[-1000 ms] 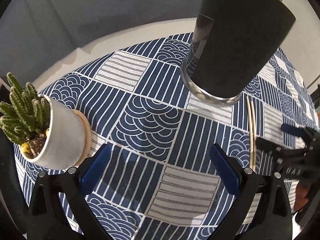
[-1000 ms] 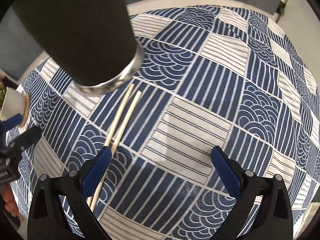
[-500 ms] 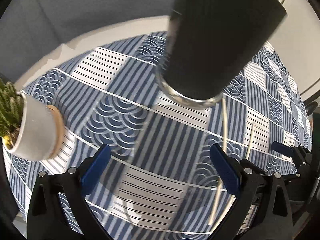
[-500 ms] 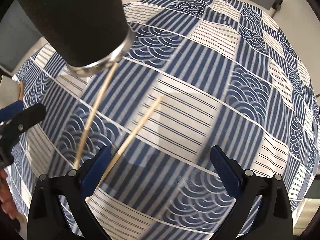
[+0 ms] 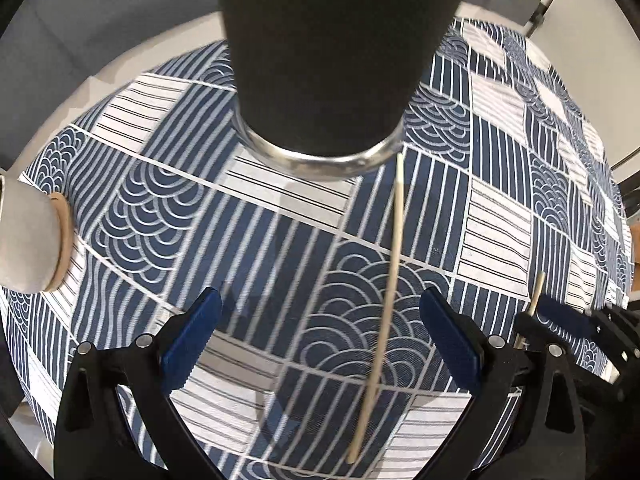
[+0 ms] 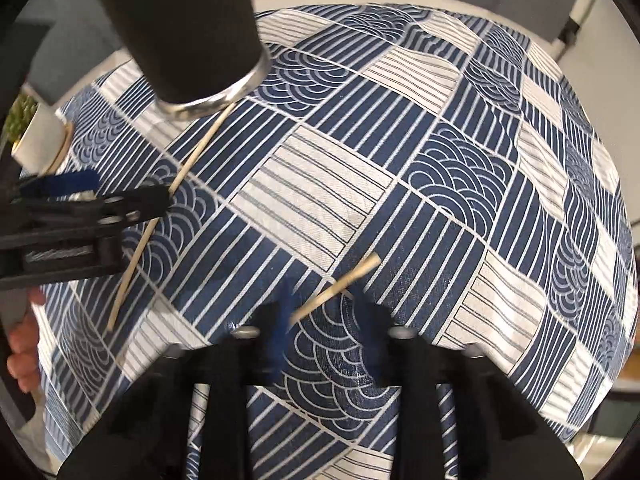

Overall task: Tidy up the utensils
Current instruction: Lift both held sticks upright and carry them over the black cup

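Observation:
A tall black utensil holder (image 5: 332, 52) with a silver base rim stands on the blue patterned tablecloth (image 5: 168, 208). One wooden chopstick (image 5: 386, 280) lies on the cloth from the holder's base toward my left gripper (image 5: 320, 344), which is open and empty over it. In the right wrist view, this chopstick (image 6: 188, 168) lies at left by the holder (image 6: 180, 28) and the left gripper (image 6: 120, 204). My right gripper (image 6: 324, 320) has its blurred fingers narrowed around the second chopstick (image 6: 344, 280). That chopstick's tip (image 5: 538, 292) shows above the right gripper in the left wrist view.
A white pot (image 5: 28, 240) on a wooden saucer sits at the left edge of the cloth; its cactus (image 6: 20, 116) shows in the right wrist view. The round table's pale rim (image 5: 132, 64) runs behind the holder. Open cloth (image 6: 500, 200) lies to the right.
Both grippers swung right across the table. The right gripper's fingers closed in around one chopstick, now apart from the other. The left gripper now faces the holder and the other chopstick.

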`<act>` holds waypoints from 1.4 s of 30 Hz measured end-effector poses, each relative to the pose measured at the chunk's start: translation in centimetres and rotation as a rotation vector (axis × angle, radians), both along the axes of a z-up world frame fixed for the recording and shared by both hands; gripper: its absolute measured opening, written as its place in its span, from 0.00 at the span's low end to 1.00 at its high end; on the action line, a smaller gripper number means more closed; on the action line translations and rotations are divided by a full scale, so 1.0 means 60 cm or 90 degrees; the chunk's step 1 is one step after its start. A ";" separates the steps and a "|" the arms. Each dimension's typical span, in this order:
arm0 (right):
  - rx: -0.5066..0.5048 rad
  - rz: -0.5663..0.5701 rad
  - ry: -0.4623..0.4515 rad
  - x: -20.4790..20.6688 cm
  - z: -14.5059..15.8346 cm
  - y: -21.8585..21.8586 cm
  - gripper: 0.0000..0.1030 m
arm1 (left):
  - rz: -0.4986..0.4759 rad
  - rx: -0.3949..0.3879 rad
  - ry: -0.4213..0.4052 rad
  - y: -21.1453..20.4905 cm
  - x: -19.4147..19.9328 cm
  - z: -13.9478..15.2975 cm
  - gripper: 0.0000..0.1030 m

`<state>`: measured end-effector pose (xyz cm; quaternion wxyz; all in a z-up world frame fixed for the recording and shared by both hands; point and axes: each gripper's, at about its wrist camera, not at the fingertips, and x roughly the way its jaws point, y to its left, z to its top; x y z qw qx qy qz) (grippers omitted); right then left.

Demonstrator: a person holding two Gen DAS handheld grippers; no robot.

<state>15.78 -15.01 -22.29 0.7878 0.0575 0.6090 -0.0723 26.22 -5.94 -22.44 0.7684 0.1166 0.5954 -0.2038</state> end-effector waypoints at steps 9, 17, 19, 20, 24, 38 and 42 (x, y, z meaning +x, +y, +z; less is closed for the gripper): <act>0.110 -0.022 -0.002 -0.011 0.002 -0.060 0.04 | 0.015 0.034 -0.030 -0.024 -0.010 -0.004 0.84; 0.256 -0.079 -0.025 -0.032 -0.006 -0.131 0.05 | 0.002 0.015 -0.012 0.008 -0.022 0.019 0.08; 0.239 -0.069 -0.029 -0.032 -0.004 -0.142 0.05 | 0.017 0.001 -0.004 0.023 -0.027 0.021 0.07; 0.224 -0.064 -0.031 -0.032 -0.002 -0.146 0.05 | 0.031 -0.008 0.004 0.036 -0.032 0.021 0.06; 0.228 -0.046 -0.033 -0.038 0.006 -0.159 0.05 | 0.078 -0.029 0.030 0.072 -0.050 0.028 0.05; 0.123 0.009 -0.117 -0.024 0.102 -0.226 0.05 | 0.217 -0.083 -0.025 0.158 -0.164 0.069 0.05; 0.113 0.030 -0.146 -0.017 0.146 -0.225 0.05 | 0.253 -0.093 -0.043 0.160 -0.168 0.089 0.05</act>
